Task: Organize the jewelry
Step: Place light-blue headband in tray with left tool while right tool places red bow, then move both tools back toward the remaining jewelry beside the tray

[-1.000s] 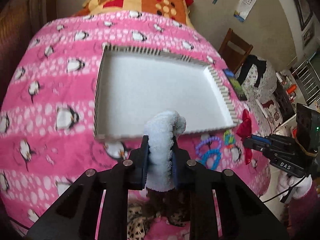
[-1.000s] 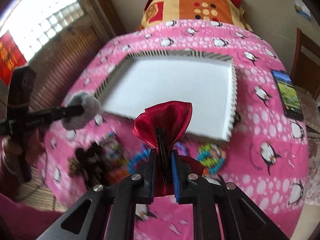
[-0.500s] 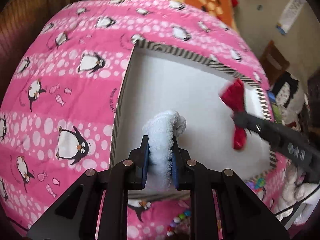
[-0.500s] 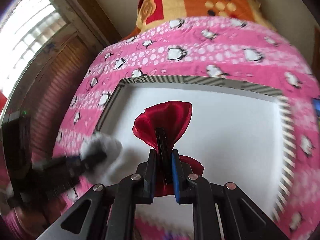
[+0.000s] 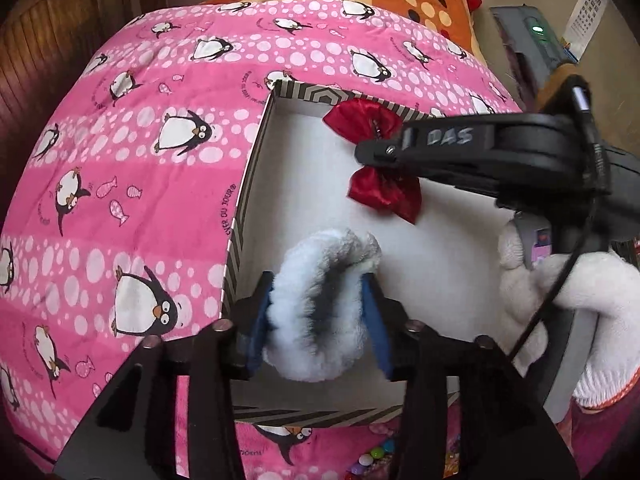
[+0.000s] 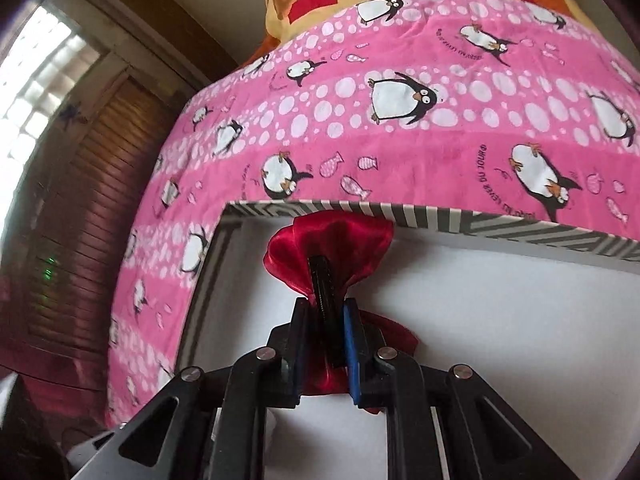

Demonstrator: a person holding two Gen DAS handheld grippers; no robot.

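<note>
Inside box [image 5: 256, 168], glossy red bow [image 5: 380, 164]

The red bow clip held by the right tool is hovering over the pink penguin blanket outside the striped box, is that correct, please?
Not quite: the right tool holds the red bow clip over the white inside of the striped box, near its far-left corner, not over the pink penguin blanket. The left wrist view shows it.

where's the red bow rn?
In the right tool, over the white floor of the striped box, near its far wall. Left wrist view shows the red bow beyond the fluffy white scrunchie.
</note>
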